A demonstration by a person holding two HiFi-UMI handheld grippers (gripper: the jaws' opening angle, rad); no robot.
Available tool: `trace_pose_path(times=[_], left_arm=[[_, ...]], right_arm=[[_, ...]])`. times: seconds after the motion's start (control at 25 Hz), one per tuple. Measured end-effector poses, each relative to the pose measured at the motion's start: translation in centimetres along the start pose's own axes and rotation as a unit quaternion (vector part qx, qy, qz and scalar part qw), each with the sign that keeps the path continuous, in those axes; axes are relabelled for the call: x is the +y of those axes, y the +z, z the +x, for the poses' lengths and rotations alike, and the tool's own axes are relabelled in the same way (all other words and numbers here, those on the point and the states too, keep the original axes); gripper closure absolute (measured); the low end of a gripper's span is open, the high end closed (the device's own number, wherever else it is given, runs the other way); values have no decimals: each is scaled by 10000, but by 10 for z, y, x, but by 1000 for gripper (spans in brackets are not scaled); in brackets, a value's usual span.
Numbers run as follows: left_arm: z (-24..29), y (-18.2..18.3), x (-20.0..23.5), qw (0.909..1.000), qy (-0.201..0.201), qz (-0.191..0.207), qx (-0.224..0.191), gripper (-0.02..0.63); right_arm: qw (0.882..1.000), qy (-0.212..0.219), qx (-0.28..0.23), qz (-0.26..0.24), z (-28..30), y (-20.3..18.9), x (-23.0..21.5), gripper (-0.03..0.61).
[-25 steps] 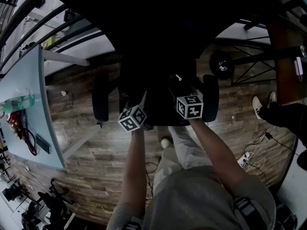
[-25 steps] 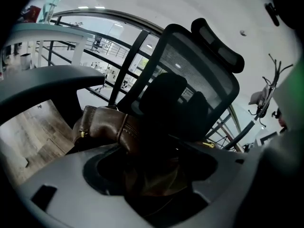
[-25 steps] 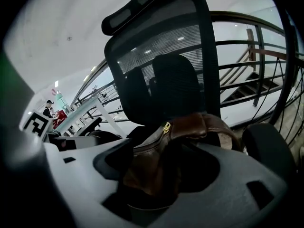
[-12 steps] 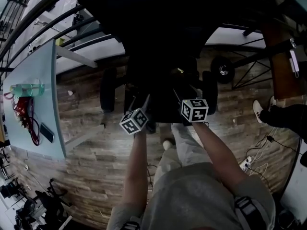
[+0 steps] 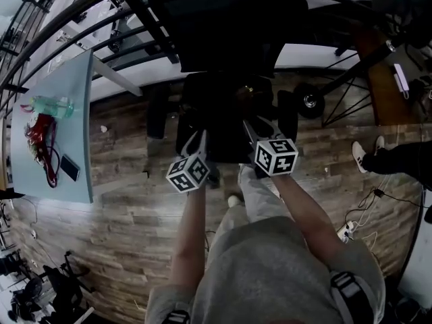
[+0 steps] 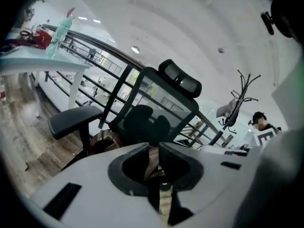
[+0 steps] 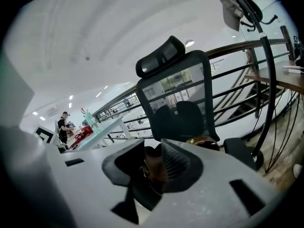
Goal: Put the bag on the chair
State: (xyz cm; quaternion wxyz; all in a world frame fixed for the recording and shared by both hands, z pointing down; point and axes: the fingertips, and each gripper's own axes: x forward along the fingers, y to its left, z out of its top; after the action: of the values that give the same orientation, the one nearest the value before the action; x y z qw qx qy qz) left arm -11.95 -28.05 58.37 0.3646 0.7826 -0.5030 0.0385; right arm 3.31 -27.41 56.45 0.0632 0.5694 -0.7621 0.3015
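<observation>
A black office chair [image 5: 223,19] stands in front of me, its headrest and mesh back filling both gripper views [image 6: 156,103] [image 7: 175,94]. A dark brown leather bag [image 5: 226,110] with a gold fitting lies on its seat [image 6: 102,144] [image 7: 209,142]. My left gripper [image 5: 196,140] reaches over the seat's front edge. Its jaws are closing to a narrow gap [image 6: 153,156] with a strip of brown leather in it. My right gripper [image 5: 251,130] is beside it, jaws closing [image 7: 153,164] around a brown leather piece with a metal ring.
A pale blue table [image 5: 71,113] at the left holds a green bottle [image 5: 50,104], a red item [image 5: 40,130] and a phone [image 5: 69,169]. A person's shoes [image 5: 368,155] and floor cables [image 5: 351,225] are at the right. A dark railing runs behind the chair.
The head view has tilted, so more of the chair back and table shows. Both grippers stay at the seat's front edge, a little farther from the bag's gold fitting.
</observation>
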Motion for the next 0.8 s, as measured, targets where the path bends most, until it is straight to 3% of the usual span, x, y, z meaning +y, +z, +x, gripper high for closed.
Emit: trace_pose_path(times=[0.12,0.24,0.48,0.8], left_arm=[[-27,7,-17,9998,-14,162,-140,581],[-55,8,-32,9996,-39,155,-226,593],[-110,-1,-52,9994,-141,135,-269,607],[-161,-1,-77,9989,-266,351,-177,611]], right_arm=[[9998,53,-119,-129,-24,7,21,534],[9993,147,-209,-264,-51,10,42,560],[9981,436,-410,-134,-98,12,76,571],[9947,623,-667,-473,-145,21,108,573]])
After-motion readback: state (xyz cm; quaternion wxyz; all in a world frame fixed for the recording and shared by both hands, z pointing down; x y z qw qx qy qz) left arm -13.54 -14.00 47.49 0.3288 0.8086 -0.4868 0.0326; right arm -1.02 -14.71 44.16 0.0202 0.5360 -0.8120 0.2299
